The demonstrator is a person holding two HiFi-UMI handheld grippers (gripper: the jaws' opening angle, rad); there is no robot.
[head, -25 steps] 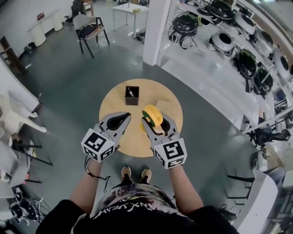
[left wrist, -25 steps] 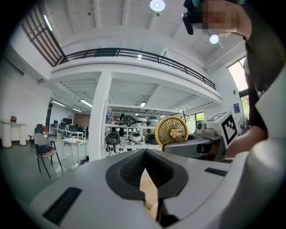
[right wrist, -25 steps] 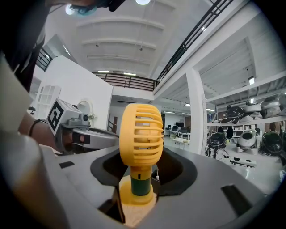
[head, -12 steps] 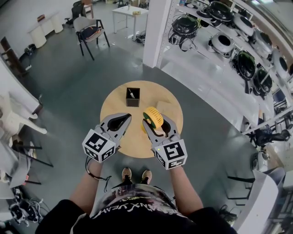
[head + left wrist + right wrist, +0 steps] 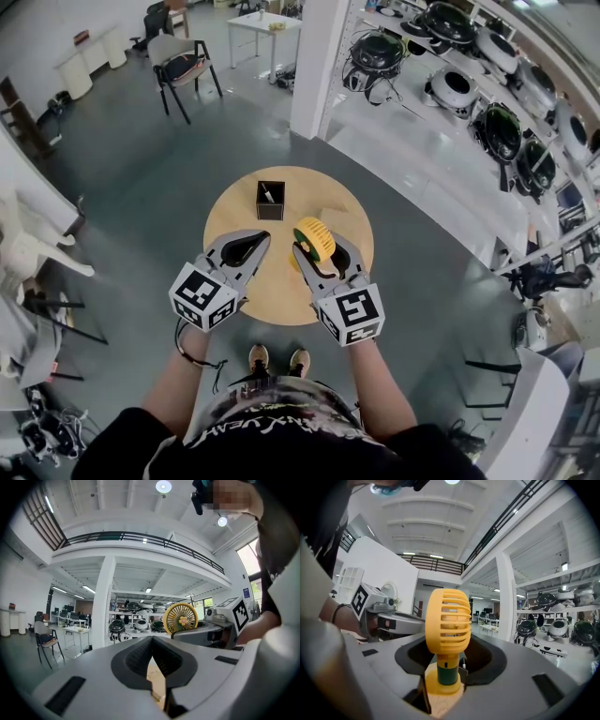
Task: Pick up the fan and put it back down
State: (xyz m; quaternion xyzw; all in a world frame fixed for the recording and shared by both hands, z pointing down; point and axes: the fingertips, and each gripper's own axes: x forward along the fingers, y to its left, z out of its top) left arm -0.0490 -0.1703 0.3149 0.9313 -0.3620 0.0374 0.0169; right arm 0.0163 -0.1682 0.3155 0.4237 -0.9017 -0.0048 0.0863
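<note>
My right gripper [image 5: 320, 247]: its jaws were squeezed on the fan [image 5: 447, 620], low down by the green neck.
The fan: it was yellow and stood straight up. Its round cage stuck up above the jaws. It was over the right side of the round wooden table [image 5: 277, 302].
The fan's foot: I could not tell if it touched the table.
My left gripper [image 5: 151, 645]: its jaws were pressed together with nothing in them. It was beside the right gripper, near it but not touching.
Black box [image 5: 270, 198]: it sat open on the far part of the table, away from both grippers.
Light brown block [image 5: 339, 221]: it lay on the table just past the fan.
</note>
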